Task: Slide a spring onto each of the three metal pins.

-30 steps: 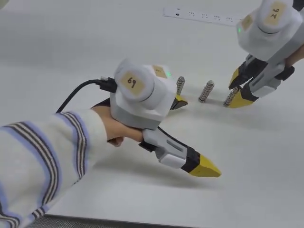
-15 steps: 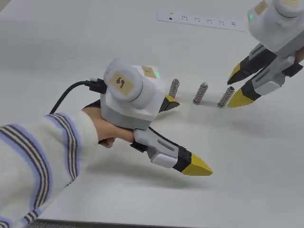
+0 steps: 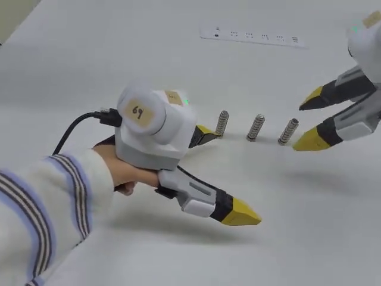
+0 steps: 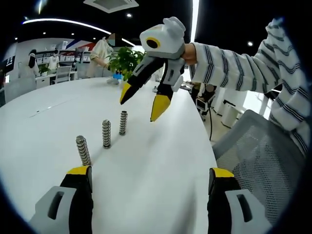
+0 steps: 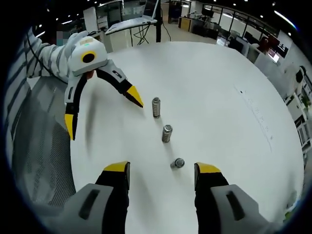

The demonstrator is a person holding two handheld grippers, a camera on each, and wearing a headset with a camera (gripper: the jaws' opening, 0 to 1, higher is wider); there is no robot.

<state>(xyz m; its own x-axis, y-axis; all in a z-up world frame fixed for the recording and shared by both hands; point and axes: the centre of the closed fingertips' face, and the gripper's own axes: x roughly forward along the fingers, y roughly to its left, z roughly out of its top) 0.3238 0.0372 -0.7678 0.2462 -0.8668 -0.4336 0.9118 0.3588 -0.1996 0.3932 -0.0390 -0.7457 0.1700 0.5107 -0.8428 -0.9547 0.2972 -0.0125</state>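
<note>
Three springs stand upright in a row on the white table, each on a pin: the left spring (image 3: 222,123), the middle spring (image 3: 256,127) and the right spring (image 3: 289,131). My left gripper (image 3: 223,173) rests low on the table, open and empty, with its far jaw tip just left of the left spring. My right gripper (image 3: 305,122) hovers open and empty just right of the right spring. In the left gripper view the springs (image 4: 106,133) run away from my open jaws. The nearest spring (image 5: 177,163) stands just ahead of the right gripper's gap in its own view.
A white power strip (image 3: 256,37) lies at the back of the table. A black cable (image 3: 74,128) trails left from the left gripper. A mesh chair (image 4: 263,156) stands at the table's edge. In the room behind are plants and desks.
My right gripper has drawn back to the right, away from the right spring it was close beside. The left gripper has stayed by the left spring. The head camera has shifted.
</note>
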